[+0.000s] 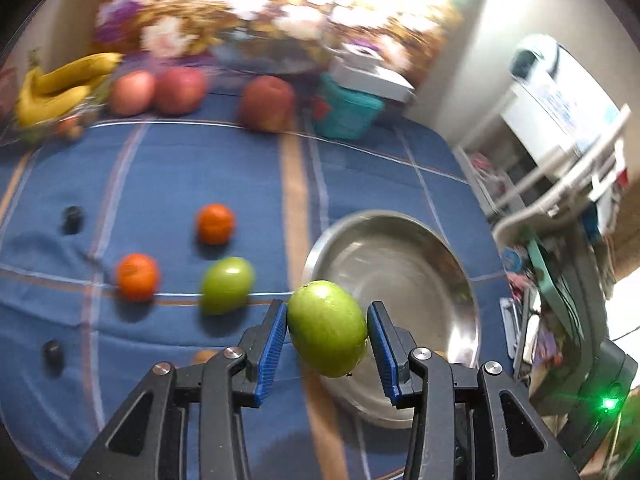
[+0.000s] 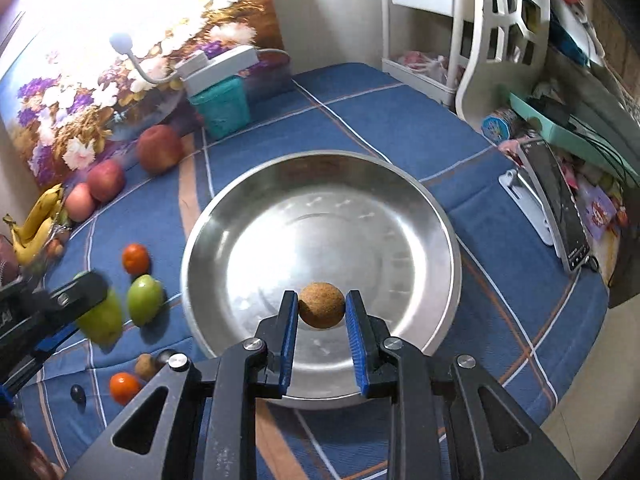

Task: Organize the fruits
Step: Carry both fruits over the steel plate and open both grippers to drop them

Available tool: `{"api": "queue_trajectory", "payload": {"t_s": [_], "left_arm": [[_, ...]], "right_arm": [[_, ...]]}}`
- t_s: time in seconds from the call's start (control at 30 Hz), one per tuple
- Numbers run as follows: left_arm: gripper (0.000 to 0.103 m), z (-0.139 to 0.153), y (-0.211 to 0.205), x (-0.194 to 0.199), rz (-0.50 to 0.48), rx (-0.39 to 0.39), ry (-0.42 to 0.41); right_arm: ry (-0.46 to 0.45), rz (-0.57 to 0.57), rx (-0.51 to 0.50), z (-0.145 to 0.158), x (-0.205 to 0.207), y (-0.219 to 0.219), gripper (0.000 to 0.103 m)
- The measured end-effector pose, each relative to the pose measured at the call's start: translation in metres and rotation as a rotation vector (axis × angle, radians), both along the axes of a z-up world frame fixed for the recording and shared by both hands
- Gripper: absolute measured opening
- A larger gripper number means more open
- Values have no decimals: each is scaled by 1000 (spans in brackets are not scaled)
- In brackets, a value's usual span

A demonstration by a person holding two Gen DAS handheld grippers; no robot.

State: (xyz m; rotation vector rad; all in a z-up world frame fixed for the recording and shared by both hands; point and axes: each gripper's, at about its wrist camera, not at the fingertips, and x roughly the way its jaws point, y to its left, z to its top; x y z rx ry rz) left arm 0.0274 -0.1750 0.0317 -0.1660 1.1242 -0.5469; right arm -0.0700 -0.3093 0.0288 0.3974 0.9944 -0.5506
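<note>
My left gripper (image 1: 327, 330) clamps a green oval fruit (image 1: 327, 328), my right gripper (image 2: 322, 312) a small brown round fruit (image 2: 321, 305); the round steel bowl (image 2: 420, 200) sits empty, everything else unsorted beside it

Glare washes out the floral painting (image 1: 248, 12); the left view is motion-blurred, both bending at edges.

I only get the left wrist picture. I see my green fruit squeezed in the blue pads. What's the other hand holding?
Observer: The right hand-held gripper is shut on a small brown round fruit, hanging over the steel bowl.
Operator: Is anything in the bowl yet?
Observer: No, the right wrist view shows its whole inside bare and shiny.
Operator: Is stuff hiding behind my gripper?
Observer: Yes, another small brown fruit lies on the blue cloth by the bowl's rim, next to an orange.
</note>
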Motion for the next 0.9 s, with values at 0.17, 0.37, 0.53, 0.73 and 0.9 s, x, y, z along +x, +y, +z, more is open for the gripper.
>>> {"api": "queue_trajectory", "payload": {"t_s": [0.17, 0.37, 0.53, 0.73, 0.9], "left_arm": [[44, -20, -20, 2, -58, -3, 42], [45, -35, -28, -3, -87, 16, 65], [51, -39, -27, -5, -94, -5, 86], [58, -35, -19, -6, -77, -21, 95], [69, -34, -4, -3, -23, -9, 113]], "right_arm": [[63, 16, 37, -17, 9, -1, 25], [117, 18, 80, -35, 8, 0, 26], [121, 17, 89, -39, 7, -1, 26], [132, 18, 100, -44, 7, -2, 26], [126, 18, 101, -44, 6, -4, 28]]}}
